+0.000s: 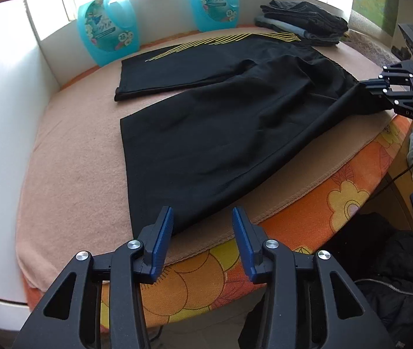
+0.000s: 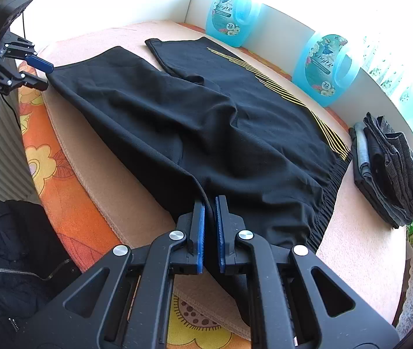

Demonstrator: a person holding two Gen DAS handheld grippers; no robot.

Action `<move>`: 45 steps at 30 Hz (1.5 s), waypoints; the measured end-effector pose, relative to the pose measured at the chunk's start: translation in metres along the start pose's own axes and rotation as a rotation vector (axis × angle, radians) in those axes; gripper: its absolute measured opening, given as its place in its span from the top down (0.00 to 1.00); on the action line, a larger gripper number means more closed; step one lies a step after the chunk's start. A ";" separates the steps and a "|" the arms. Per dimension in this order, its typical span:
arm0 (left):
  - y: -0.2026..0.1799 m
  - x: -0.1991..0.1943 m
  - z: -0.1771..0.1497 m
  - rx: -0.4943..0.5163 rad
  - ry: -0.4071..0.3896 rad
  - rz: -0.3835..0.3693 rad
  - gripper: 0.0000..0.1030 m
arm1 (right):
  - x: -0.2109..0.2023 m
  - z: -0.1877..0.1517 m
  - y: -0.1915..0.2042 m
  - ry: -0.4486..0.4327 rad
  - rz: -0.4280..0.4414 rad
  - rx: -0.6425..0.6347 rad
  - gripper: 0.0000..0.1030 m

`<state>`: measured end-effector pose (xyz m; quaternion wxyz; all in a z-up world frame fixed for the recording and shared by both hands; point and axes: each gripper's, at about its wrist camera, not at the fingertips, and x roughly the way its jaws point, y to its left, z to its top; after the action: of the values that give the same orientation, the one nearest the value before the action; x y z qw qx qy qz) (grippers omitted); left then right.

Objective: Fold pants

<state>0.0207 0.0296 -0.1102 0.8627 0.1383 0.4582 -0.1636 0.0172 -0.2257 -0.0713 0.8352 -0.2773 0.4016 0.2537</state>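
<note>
1. Pants (image 1: 221,122), black with yellow stripes, lie spread flat on the peach blanket (image 1: 69,157) covering the counter, legs toward frame left in the left wrist view, waistband toward the right.
2. Right gripper (image 2: 209,203): jaws clenched on the near waistband corner, cloth pinched between the blue pads.
3. Left gripper (image 1: 203,218): jaws released, standing apart just off the near leg's hem corner; nothing between them.
4. Long axis runs hem to waistband, between the two grippers; each hand holds station at one near-edge end.
5. Judgement: the coming move turns on the left jaws taking that hem.
6. Room: folded clothes (image 2: 389,171) lie beside the waistband, two blue bottles (image 1: 108,32) stand at the far edge; the middle is free.
</note>
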 end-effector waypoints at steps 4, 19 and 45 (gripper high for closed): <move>-0.001 0.009 0.009 0.039 0.024 0.000 0.60 | -0.001 0.004 -0.004 -0.008 -0.004 0.006 0.93; 0.023 0.021 0.019 -0.012 -0.009 0.015 0.95 | -0.010 -0.009 -0.011 -0.044 0.052 0.074 0.93; 0.032 0.004 0.036 -0.057 -0.122 0.026 0.97 | -0.030 -0.067 -0.020 0.026 -0.060 0.029 0.91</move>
<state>0.0628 0.0446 -0.0917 0.8947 0.1093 0.4072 -0.1476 -0.0217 -0.2904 -0.0768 0.8411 -0.2802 0.4074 0.2191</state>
